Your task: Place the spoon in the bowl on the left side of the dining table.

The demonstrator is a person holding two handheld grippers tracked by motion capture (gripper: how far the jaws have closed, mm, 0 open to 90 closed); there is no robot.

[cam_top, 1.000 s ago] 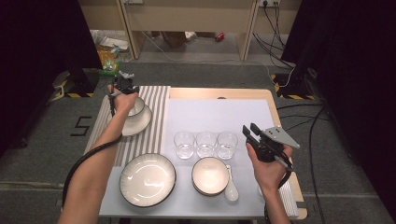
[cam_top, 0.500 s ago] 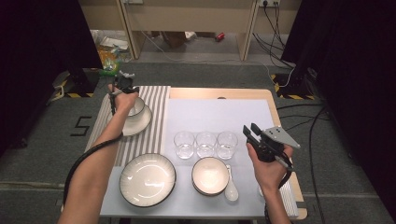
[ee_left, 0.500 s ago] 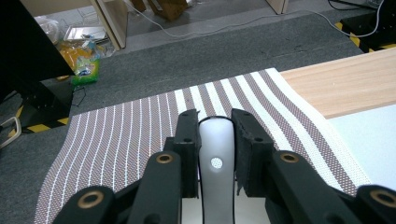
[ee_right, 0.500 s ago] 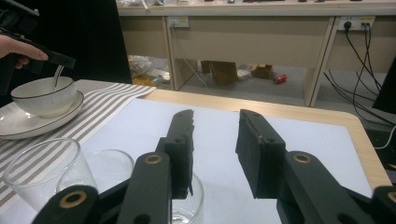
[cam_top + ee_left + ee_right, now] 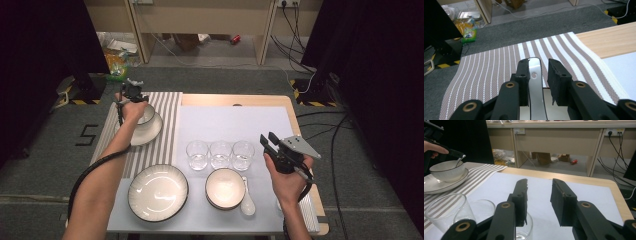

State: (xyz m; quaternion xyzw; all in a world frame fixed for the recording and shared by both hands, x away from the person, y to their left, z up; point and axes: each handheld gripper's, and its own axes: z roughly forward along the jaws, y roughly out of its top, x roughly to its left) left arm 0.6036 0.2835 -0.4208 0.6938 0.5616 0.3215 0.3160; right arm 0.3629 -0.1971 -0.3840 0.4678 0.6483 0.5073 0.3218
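the left gripper (image 5: 537, 72) has a metal spoon (image 5: 535, 85) between its jaws, handle running along them, over the bowl (image 5: 146, 114) on the striped mat; the jaws have just been opening, the right pad apart from it. the right gripper (image 5: 268, 139) hangs open, empty, well right.

- Far part of white mat (image 5: 235, 122) bare, free passage there.
- Three glasses (image 5: 220, 154) form a row mid-table, blocking the straight path across.
- Bowl (image 5: 225, 187) and spoon (image 5: 247, 200) crowd the near edge beside plate (image 5: 158, 192).
- Striped mat (image 5: 162, 135) strip between the plates open.
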